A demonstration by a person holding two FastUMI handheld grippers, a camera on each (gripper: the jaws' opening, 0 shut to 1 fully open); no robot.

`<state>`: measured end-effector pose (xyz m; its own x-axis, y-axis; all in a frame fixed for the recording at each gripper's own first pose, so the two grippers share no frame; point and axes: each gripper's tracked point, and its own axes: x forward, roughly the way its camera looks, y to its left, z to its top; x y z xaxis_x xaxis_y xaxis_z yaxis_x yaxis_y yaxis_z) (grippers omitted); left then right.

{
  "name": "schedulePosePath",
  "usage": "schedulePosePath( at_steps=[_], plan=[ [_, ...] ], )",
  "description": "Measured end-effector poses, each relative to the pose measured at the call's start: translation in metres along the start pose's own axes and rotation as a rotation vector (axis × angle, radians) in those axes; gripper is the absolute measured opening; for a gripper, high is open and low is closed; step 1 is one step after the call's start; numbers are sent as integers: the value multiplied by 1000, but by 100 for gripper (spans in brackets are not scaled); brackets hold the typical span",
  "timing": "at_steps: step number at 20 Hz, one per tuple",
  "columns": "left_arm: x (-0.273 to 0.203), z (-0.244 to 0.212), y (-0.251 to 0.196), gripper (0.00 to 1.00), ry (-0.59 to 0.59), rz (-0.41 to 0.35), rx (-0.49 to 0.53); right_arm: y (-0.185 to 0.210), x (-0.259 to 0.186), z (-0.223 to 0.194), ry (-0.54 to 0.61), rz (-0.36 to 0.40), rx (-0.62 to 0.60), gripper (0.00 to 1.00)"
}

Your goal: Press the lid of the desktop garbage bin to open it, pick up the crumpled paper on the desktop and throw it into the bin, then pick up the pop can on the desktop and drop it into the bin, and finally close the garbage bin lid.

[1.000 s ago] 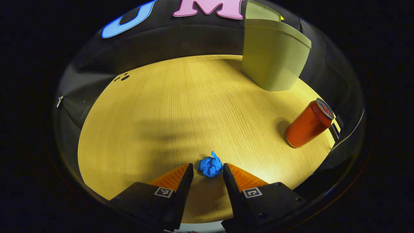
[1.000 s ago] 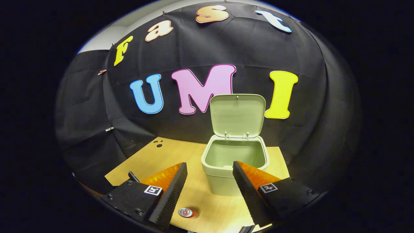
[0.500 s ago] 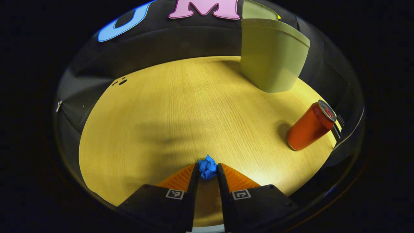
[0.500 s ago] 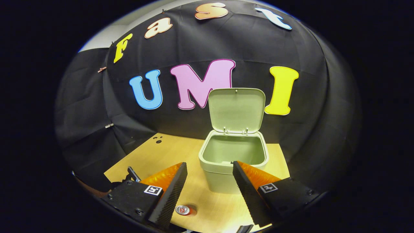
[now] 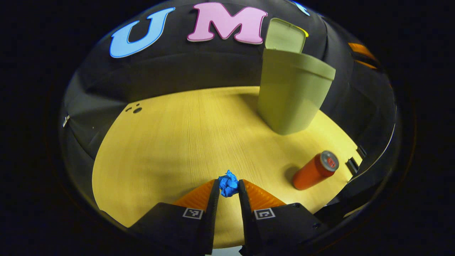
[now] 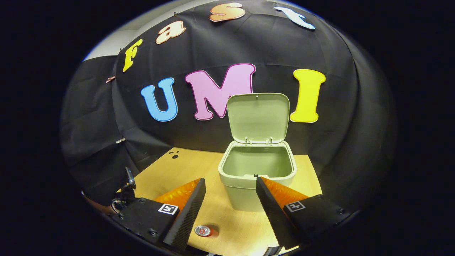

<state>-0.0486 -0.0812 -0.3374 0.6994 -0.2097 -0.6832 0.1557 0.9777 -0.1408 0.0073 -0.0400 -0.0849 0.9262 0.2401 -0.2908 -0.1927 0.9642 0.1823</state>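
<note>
In the left gripper view my left gripper [image 5: 228,185] is shut on the blue crumpled paper [image 5: 228,184], held just above the wooden desktop [image 5: 177,142]. The green bin [image 5: 291,96] stands at the back right with its lid [image 5: 284,35] up. The red pop can [image 5: 314,170] stands upright to the right of my fingers. In the right gripper view my right gripper [image 6: 230,186] hangs open in the air in front of the bin [image 6: 257,177], whose lid [image 6: 257,117] is raised and whose inside shows bare. The can [image 6: 205,231] sits below, between the fingers.
The desktop's right edge [image 5: 355,160] runs close behind the can. Small dark holes [image 5: 134,109] mark the far left of the desktop. The left gripper's body [image 6: 124,192] shows at the lower left of the right gripper view. Black cloth walls enclose the back and sides.
The left gripper closed on the blue paper and has lifted it off the desktop, so the bin and can look farther away. The right gripper has stayed open and nearly still.
</note>
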Motion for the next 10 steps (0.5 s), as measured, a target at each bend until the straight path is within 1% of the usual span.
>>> schedulePosePath(
  at_steps=[2,3,4,7,8,10],
  plan=[
    [-11,37,-6,37,-67,-22,-4,1,-1,-3,3,-2,1,93],
    [-17,56,-11,39,-101,-37,-5,1,-2,-4,2,-4,3,93],
    [-22,74,-16,37,-134,-58,-6,1,-3,-4,1,-5,7,93],
    [-34,125,-33,37,-218,-118,5,-2,-7,-6,-5,-17,20,93],
    [-37,142,-40,35,-247,-136,11,-3,-9,-7,-6,-23,23,93],
    [-45,172,-52,37,-298,-166,18,-7,-14,-8,-9,-33,26,93]
  ],
)
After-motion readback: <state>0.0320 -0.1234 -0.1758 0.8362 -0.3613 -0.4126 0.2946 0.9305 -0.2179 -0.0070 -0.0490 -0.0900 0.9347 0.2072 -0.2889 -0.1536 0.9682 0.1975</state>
